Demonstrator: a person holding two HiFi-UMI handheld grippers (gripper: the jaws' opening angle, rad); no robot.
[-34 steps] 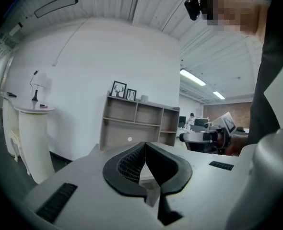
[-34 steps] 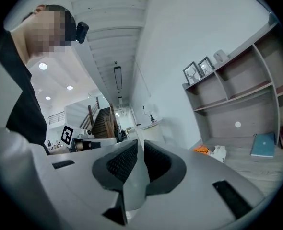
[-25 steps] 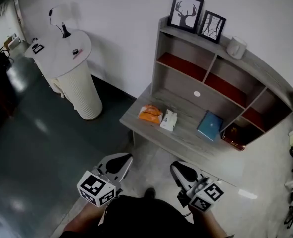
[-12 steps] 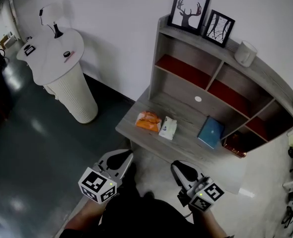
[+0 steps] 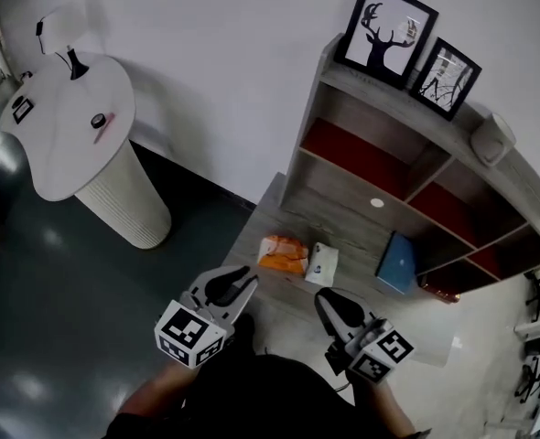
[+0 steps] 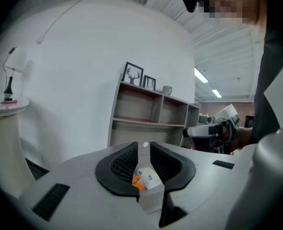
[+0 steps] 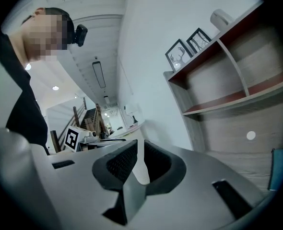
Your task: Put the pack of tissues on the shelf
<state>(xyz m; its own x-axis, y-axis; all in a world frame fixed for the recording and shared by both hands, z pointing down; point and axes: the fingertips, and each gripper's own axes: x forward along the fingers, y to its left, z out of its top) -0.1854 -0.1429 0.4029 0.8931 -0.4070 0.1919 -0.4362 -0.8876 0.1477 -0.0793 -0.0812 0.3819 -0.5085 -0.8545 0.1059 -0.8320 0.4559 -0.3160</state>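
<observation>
A white pack of tissues (image 5: 322, 264) lies on the grey desk board (image 5: 343, 219) of the shelf unit (image 5: 394, 108), beside an orange pack (image 5: 283, 254). Both grippers are held low in front of the desk edge, apart from the packs. My left gripper (image 5: 249, 281) is open; its jaws have just been opening and nothing is between them. In the left gripper view (image 6: 144, 148) the tissues (image 6: 149, 178) and the orange pack (image 6: 137, 181) show far off through the gap. My right gripper (image 5: 323, 299) (image 7: 140, 148) is shut and holds nothing.
A blue book (image 5: 394, 265) leans at the desk's right. Two framed pictures (image 5: 386, 37) and a white cup (image 5: 492, 138) stand on top of the shelf. A round white pedestal table (image 5: 69, 126) with a lamp stands at the left on dark floor.
The shelf and desk have come nearer as both grippers moved forward toward the desk edge. The left gripper's jaws have parted; the right gripper's jaws look unchanged.
</observation>
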